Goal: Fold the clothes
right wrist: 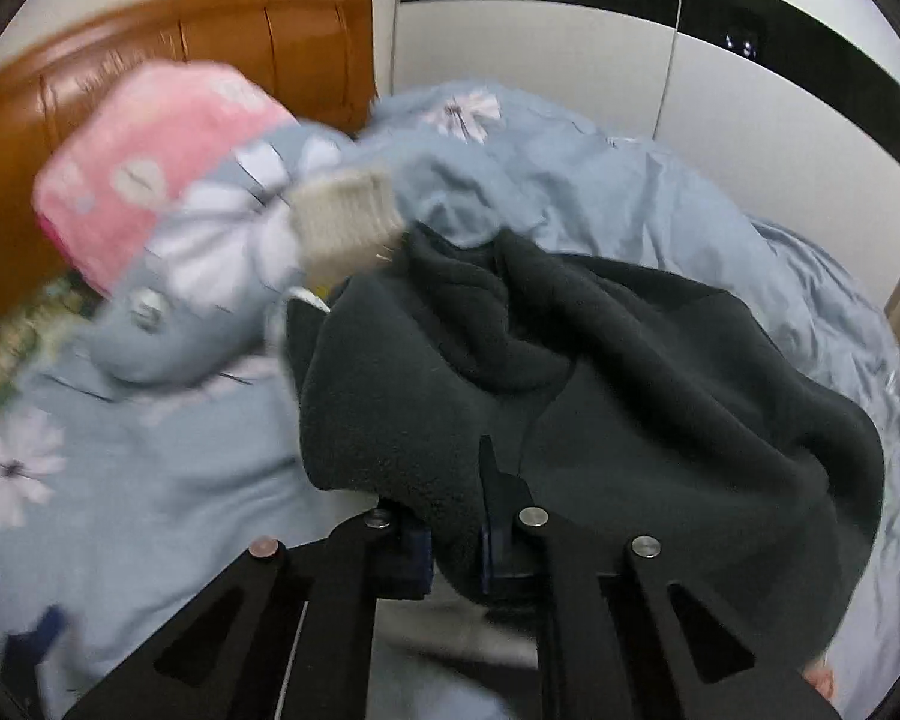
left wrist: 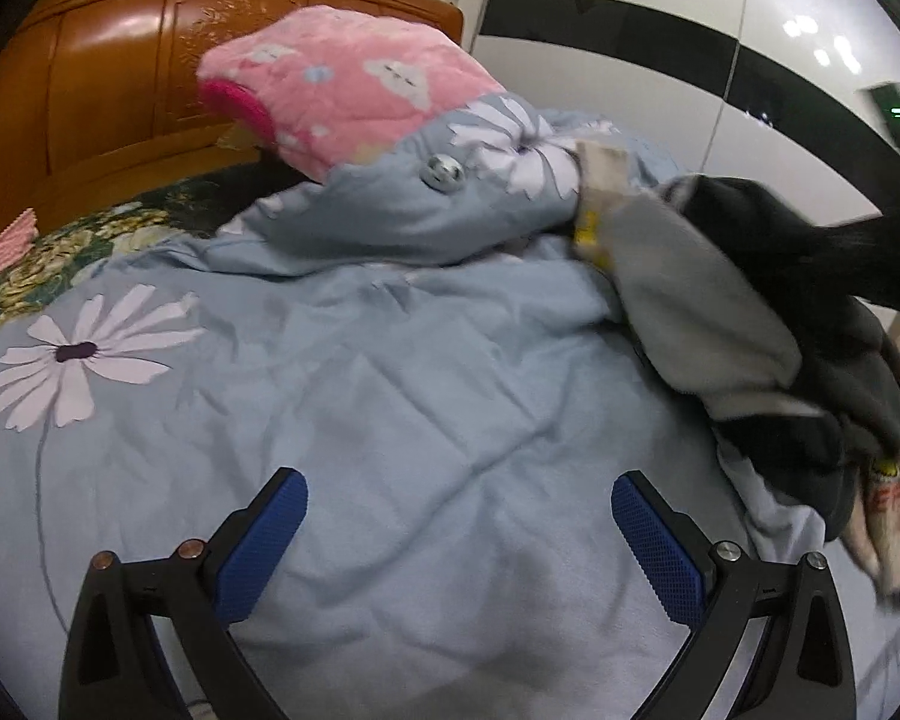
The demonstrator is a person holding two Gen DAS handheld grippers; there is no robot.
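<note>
A dark grey fleece garment [right wrist: 630, 372] with a cream ribbed cuff [right wrist: 345, 222] hangs bunched over the blue floral duvet [right wrist: 150, 480]. My right gripper [right wrist: 456, 546] is shut on a fold of it near the bottom of the right wrist view. In the left wrist view the same garment [left wrist: 798, 324] shows at the right, blurred, with its lighter grey inside and a cream cuff [left wrist: 600, 180]. My left gripper [left wrist: 459, 546] stands open low over the duvet [left wrist: 390, 396], its blue pads [left wrist: 264, 546] wide apart with nothing between them.
A pink plush blanket [left wrist: 342, 78] lies rolled on the duvet by the wooden headboard [left wrist: 108, 72]. A green floral sheet [left wrist: 60, 252] shows at the left. White wardrobe doors with a black band [left wrist: 660, 42] stand behind the bed.
</note>
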